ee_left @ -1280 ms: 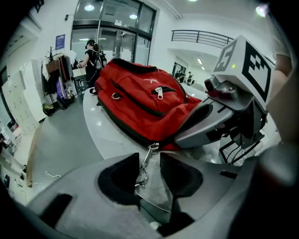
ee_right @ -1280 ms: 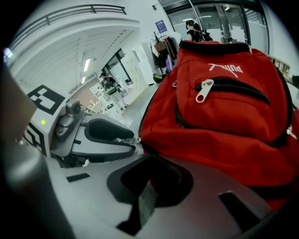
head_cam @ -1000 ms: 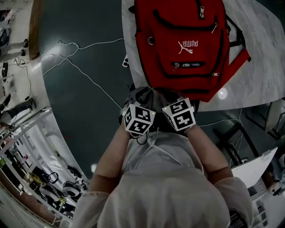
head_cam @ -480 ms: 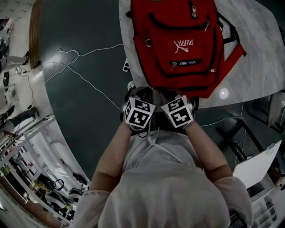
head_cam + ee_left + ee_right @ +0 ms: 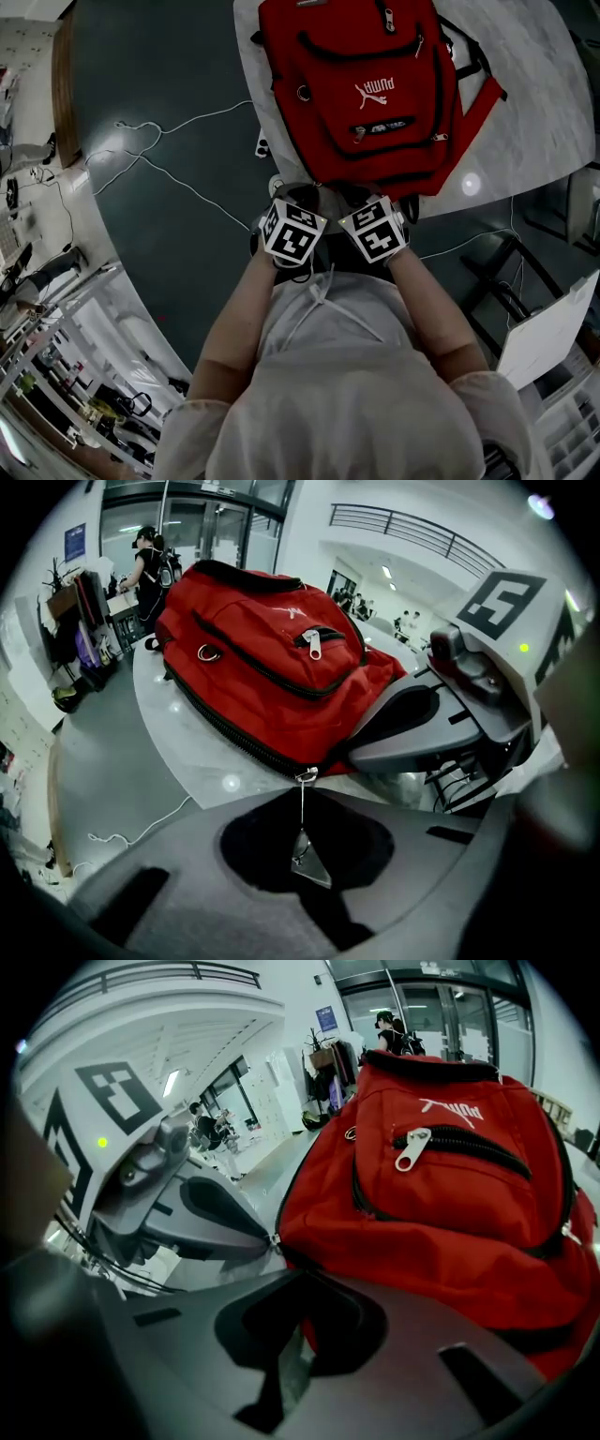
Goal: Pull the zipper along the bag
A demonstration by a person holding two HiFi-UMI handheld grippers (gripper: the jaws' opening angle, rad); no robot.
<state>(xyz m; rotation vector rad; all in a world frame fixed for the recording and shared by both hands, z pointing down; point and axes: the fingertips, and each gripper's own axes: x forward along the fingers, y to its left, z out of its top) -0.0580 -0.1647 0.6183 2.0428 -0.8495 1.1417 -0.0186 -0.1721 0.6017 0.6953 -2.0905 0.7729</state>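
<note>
Though dim, zipper (image 5: 307, 860) seemingly within hand-held gripper (image 5: 304, 801)

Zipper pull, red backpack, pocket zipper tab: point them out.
zipper pull (image 5: 303, 777), left gripper view, ring at slider.
red backpack (image 5: 375, 110), head view, front panel under logo.
pocket zipper tab (image 5: 410, 1150), right gripper view, tab's middle.

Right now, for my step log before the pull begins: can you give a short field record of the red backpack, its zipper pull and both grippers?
bag: red fabric backpack, lying on white marbled table
zipper: small metal zipper pull, at the bag's near edge
left gripper: jaws have just been closing, now shut on the pull
right gripper: shut on the bag's red fabric, close beside the left
</note>
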